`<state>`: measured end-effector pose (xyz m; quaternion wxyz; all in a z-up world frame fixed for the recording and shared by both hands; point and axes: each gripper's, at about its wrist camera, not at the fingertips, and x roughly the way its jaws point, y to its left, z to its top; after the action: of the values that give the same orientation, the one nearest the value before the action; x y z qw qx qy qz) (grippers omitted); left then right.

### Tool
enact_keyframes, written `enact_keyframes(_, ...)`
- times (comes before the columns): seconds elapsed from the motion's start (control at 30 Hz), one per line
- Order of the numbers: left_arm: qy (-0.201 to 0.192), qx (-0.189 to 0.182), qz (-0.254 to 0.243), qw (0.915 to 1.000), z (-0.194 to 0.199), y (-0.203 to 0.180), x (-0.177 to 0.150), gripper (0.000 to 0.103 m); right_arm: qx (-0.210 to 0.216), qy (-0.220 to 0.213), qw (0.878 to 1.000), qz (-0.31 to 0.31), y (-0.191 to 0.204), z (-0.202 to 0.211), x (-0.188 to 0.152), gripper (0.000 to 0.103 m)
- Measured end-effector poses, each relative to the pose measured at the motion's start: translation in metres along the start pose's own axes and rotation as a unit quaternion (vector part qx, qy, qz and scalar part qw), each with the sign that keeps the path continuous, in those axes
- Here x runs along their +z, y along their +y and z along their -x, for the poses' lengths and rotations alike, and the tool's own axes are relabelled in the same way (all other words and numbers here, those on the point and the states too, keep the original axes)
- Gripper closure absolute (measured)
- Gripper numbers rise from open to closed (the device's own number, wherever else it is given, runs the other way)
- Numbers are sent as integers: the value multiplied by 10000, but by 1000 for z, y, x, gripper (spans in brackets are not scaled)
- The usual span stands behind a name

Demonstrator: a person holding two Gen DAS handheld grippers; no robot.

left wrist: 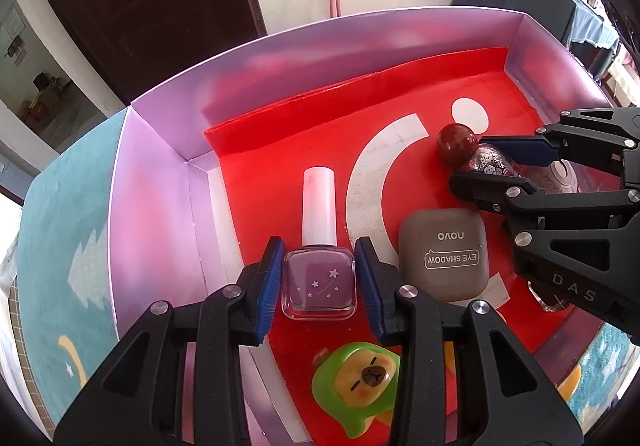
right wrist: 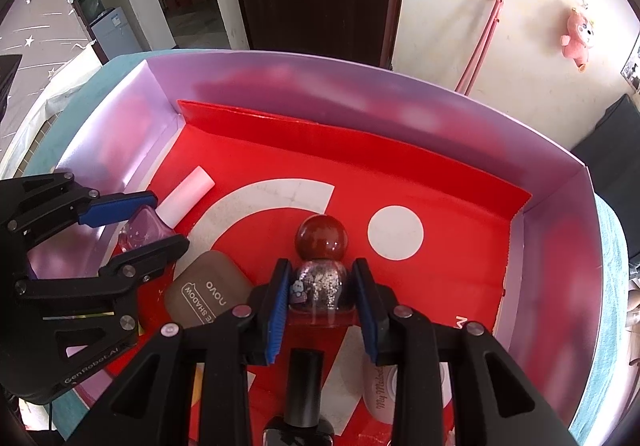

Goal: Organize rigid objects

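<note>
A purple nail polish bottle (left wrist: 319, 280) with a white cap lies on the red floor of a lilac-walled box (left wrist: 160, 166). My left gripper (left wrist: 319, 278) straddles its glass body, with a thin gap showing at each pad. It also shows in the right wrist view (right wrist: 146, 232). My right gripper (right wrist: 322, 298) straddles a glitter bottle (right wrist: 322, 284) with a round dark-red cap, pads close to its sides. That bottle shows in the left wrist view (left wrist: 486, 162) between the right gripper's (left wrist: 508, 166) fingers.
A grey-brown eye shadow case (left wrist: 444, 254) lies between the two bottles. A green bear figure (left wrist: 356, 386) lies near the left gripper. A black-capped bottle (right wrist: 302, 390) and a white compact (right wrist: 384, 394) lie under the right gripper. The box stands on a teal cloth (left wrist: 60, 226).
</note>
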<state>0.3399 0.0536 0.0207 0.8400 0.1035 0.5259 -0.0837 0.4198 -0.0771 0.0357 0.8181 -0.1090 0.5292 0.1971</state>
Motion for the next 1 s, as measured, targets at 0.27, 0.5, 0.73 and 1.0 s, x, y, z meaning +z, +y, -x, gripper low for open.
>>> enact_keyframes(0.27, -191, 54, -43, 9998, 13, -7, -5, 55, -14, 1, 10000, -34, -2, 1, -3, 68)
enact_keyframes(0.5, -266, 77, -50, 9996, 20, -9, -4, 54, -39, -1, 10000, -34, -4, 5, -5, 67)
enact_keyframes(0.73, -327, 90, 0, 9994, 20, -6, -4, 52, -42, 5, 10000, -42, -3, 7, -3, 62)
enact_keyframes(1.0, -711, 24, 172, 9973, 43, -2, -6, 37, -27, -133, 9999, -106, -8, 24, -2, 53)
